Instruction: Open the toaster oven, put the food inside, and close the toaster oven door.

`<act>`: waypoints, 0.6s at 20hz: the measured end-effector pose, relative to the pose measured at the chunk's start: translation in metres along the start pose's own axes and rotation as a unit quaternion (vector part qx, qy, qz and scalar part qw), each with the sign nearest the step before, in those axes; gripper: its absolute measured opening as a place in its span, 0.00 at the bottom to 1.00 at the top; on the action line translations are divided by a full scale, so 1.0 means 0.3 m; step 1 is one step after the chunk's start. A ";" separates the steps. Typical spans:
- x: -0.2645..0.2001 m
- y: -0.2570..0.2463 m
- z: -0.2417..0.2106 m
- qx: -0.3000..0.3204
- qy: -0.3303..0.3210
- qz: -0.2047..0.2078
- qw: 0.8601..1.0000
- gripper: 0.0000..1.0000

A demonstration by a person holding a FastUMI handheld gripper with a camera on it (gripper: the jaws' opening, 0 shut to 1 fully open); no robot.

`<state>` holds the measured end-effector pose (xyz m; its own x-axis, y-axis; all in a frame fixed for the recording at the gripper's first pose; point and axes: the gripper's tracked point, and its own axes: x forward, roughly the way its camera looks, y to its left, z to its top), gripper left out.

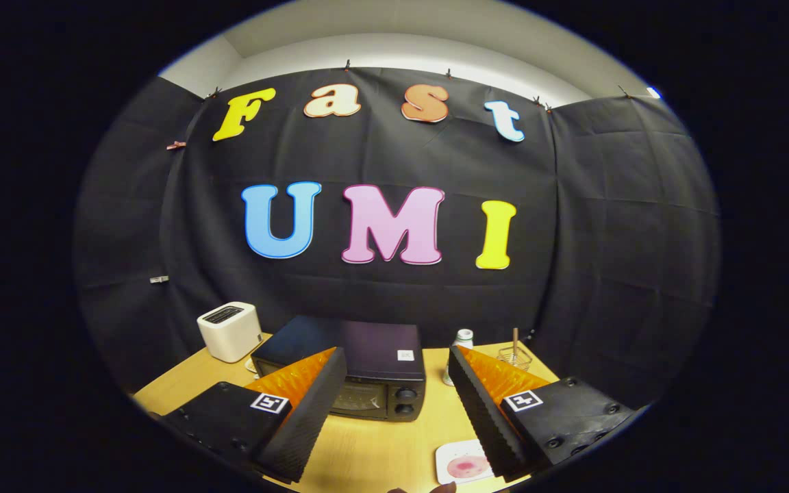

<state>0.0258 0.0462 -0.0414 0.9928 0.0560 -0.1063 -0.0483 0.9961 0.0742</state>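
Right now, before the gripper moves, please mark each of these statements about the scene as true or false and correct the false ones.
1. The toaster oven door is open. False: it is closed.
2. The gripper is open, with nothing between its fingers. True.
3. A white toaster stands beside the toaster oven. True.
4. The gripper already holds the food. False: the pink food lies on a white plate on the wooden table, near the fingers.
5. A small white bottle stands on top of the toaster oven. False: it stands on the table beside it.
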 end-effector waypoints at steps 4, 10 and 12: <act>0.102 0.121 -0.101 0.002 0.038 0.012 0.999 0.98; 0.273 0.283 -0.257 0.038 0.091 0.016 0.995 0.98; 0.335 0.322 -0.318 0.044 0.111 0.014 0.993 0.98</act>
<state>0.1105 0.1546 -0.1394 0.9416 0.1080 -0.3188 -0.0571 0.9847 0.1649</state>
